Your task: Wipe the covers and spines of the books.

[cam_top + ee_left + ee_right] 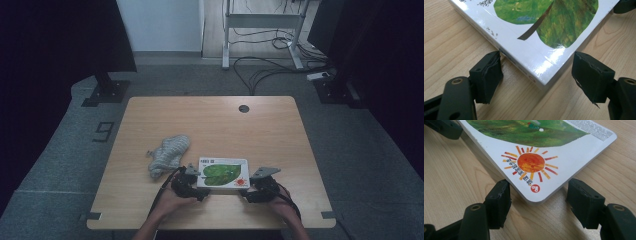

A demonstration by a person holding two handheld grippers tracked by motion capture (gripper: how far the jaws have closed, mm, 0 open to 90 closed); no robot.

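Two hands come in over the near edge of a pale wooden desk [210, 115] with rounded corners and a small round cable hole near its far side. Each hand holds a black two-jaw tool. The left tool [196, 182] and the right tool [251, 187] sit at the two near corners of a flat white picture book [223, 173] whose cover shows a large green leaf and an orange sun.

In the left gripper view, the left tool [536, 72] straddles one near corner of the book [529, 30]. Its left pad [491, 72] touches the book's spine edge and its right pad stands just clear of the other edge, so the jaws are partly open with no grip. In the right gripper view, the right tool [539, 201] brackets the corner with the sun on the book [534, 162]. Its left pad [499, 200] sits against the edge, its right pad lies just beside the other edge, and the jaws are likewise partly open and hold nothing.

Just beyond the left tool lies a crumpled grey-and-white striped cloth [167, 155], near the book's left end. Past the desk is grey carpet, a black stand foot at the left, a metal frame with trailing cables and a pale wall.
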